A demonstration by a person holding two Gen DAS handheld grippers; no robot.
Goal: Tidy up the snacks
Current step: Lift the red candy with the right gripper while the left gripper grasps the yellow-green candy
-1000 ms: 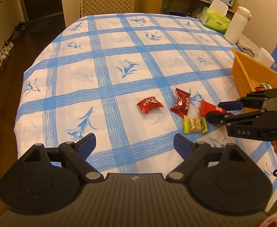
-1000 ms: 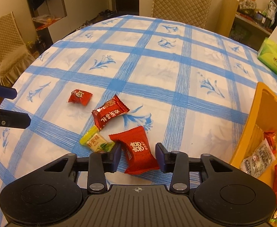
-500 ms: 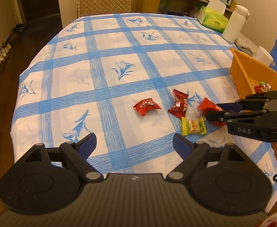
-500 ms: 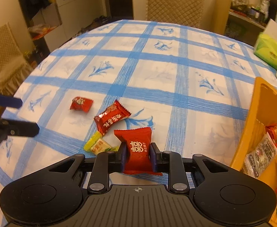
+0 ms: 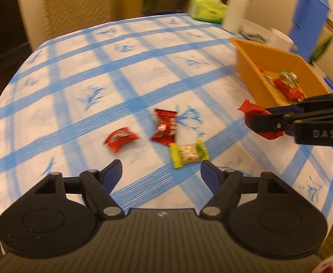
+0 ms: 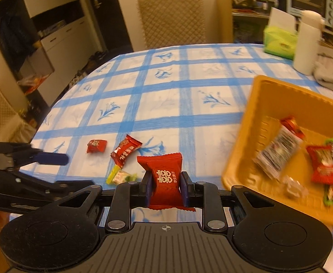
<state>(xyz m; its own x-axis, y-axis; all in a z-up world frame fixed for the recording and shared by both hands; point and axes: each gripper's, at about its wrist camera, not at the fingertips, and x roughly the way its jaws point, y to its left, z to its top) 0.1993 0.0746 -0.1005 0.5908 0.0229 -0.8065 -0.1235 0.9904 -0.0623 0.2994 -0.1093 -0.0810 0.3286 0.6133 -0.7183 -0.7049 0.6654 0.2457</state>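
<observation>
A: Left wrist view first. The left gripper [image 5: 161,170] has its jaws spread but closing, with nothing between the pads. The yellow-green candy [image 5: 189,154] lies on the worktop [image 5: 75,91] just beyond them, at about one o'clock from the gap.

B: The risk there?

A: If the jaws come down off-centre, a pad could nudge the candy aside or catch the dark red wrapper [image 5: 165,126] touching it at eleven o'clock. A bright red candy [image 5: 120,138] lies near, at nine o'clock. Motion blur smears all three, so their edges are hard to judge.

B: And the other tool?

A: The right gripper [image 5: 261,122] enters from three o'clock, clenched on a red packet [image 5: 249,110], just short of the orange basket [image 5: 253,68]. The packet hangs partly hidden behind the fingers.

B: Right wrist view?

A: The right gripper [image 6: 166,186] grasps the red packet [image 6: 165,175] by its middle, upright. The orange basket [image 6: 241,159] sits at three o'clock, already holding several snacks. I judge the pinch on a slick, puffy wrapper could slip, dropping it short of the rim.

B: What is unclear?

A: The basket's contents are blurred and its right side is cut off by the frame. The left gripper [image 6: 52,159] shows at nine o'clock, only partly visible.
</observation>
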